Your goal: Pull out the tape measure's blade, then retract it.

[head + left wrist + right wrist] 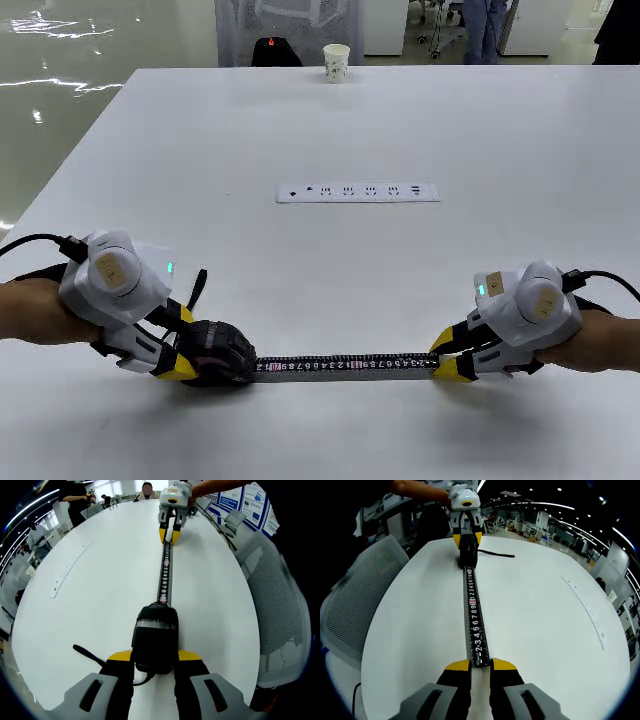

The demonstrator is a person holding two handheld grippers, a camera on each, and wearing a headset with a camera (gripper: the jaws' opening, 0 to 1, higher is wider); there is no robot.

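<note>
**Head view and both gripper views: tape measure blade drawn out between two grippers**

Head view. A white rectangular table point(400, 130) carries the black, chunky tape measure case point(218, 352) near its front edge, at the left. The left gripper point(183, 342), grey-bodied with yellow-tipped jaws, has its jaws closed against the case, one jaw on each flank. From the case the flat black blade point(345, 365), printed with white numerals, runs along the tabletop to the right. The right gripper point(445, 355) pinches the blade's free end, its jaws nearly together with the blade between them. A black wrist strap point(197, 287) leads from the case onto the table beside the left gripper. Farther back lie a flat white power strip point(357, 192) at mid-table and a white paper cup point(337, 62) standing near the far edge, both well apart from the tape.

Left gripper view. The case sits between the jaw tips, and the blade leaves its front and runs straight away to the other gripper (numerals legible along its length). A grey mesh chair point(280, 605) stands beside the table.

Right gripper view. The blade's end lies between the two yellow tips. Its numbers climb from the jaws towards the case at the far end.
</note>
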